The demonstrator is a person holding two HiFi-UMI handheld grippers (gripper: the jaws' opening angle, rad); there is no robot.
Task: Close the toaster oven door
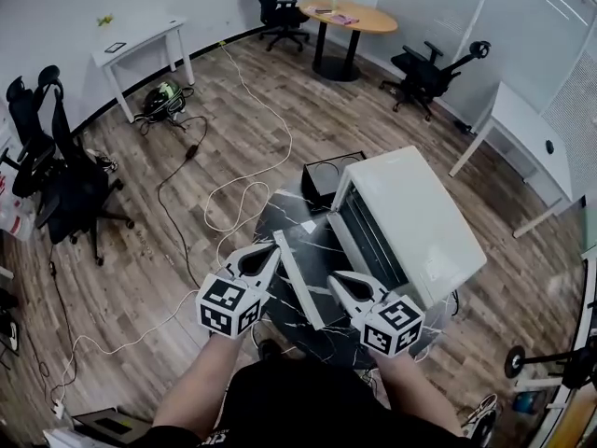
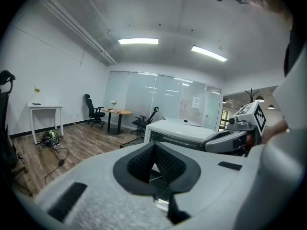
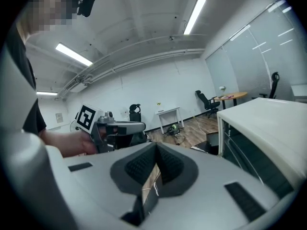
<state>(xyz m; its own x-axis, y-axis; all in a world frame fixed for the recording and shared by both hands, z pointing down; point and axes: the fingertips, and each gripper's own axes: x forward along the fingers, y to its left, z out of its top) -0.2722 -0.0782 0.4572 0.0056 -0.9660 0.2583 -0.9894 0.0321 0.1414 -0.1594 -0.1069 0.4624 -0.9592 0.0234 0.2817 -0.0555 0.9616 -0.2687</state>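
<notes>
Status: task not yet done. The toaster oven door (image 1: 300,283) lies swung down and fully open, flat out from the front of the oven. By the look of it, the whole closing swing is left to do.

Item, left gripper (image 1: 269,253): jaws pressed together, nothing between the pads. The tip sits just beside the door's outer edge, at its far corner. Whether it touches cannot be told.

Item, right gripper (image 1: 338,282): jaws likewise pressed together and empty. The tip is over the near end of the door, on the oven side. Contact cannot be told here either.

Item, toaster oven (image 1: 410,213): white casing, dark cavity exposed. It stands at the right of the table with its opening towards both grippers.

Item, table (image 1: 280,215): small, with a dark marbled top that carries the oven.

Item, black box (image 1: 326,177): just behind the oven's far corner.

Surroundings: wood floor, a trailing white cable (image 1: 252,171), office chairs, white desks and a round wooden table (image 1: 350,17) far off.

Judgement: the door needs lifting from under its free edge and swinging up until it shuts.
</notes>
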